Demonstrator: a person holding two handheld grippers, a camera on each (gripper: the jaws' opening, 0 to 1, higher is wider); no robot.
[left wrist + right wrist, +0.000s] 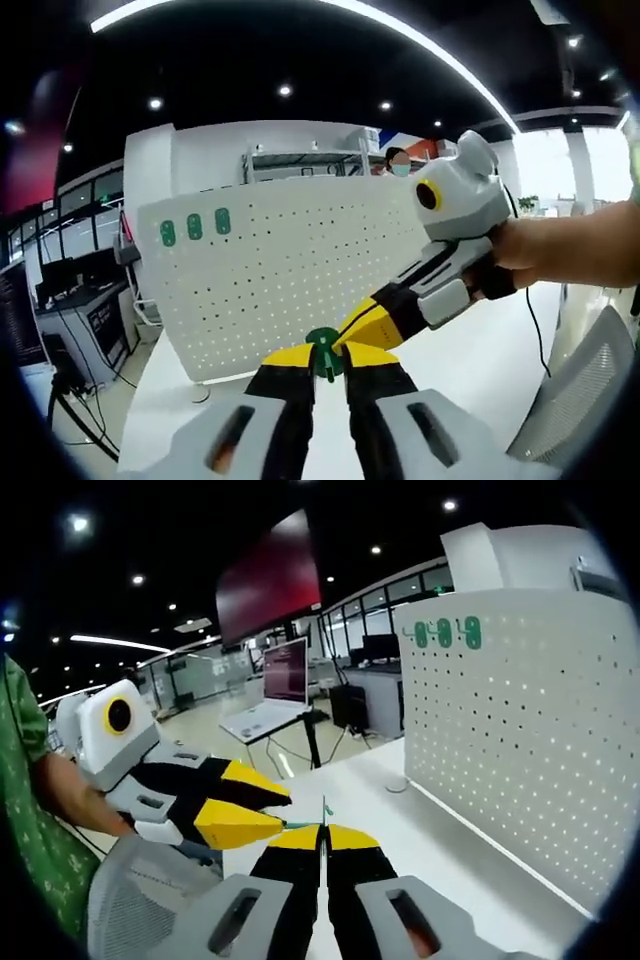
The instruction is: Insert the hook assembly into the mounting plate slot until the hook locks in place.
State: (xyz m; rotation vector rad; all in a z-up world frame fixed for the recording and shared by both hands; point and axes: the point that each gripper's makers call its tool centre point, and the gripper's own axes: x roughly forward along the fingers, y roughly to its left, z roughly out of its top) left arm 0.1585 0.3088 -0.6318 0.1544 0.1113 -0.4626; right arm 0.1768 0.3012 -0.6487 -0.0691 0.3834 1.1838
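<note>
A small green hook (pixel 325 352) is pinched between the yellow tips of my left gripper (pixel 328 362), which is shut on it. My right gripper (pixel 358 326) reaches in from the right, and its closed tips meet the same hook. In the right gripper view my right gripper (pixel 322 836) is shut with a thin green hook (pixel 323 811) edge sticking out of its tips; the left gripper (pixel 250 818) touches it from the left. The white perforated mounting plate (pixel 290 270) stands upright behind, apart from the hook. It carries three green hooks (pixel 194 227) near one top corner (pixel 445 633).
The plate (pixel 520 730) stands on a white table (pixel 400 810). A person's hand (pixel 560 250) holds the right gripper. A grey mesh chair back (pixel 150 890) is close by. A laptop (pixel 270 695) sits on a stand, with desks and monitors (pixel 60 280) beyond.
</note>
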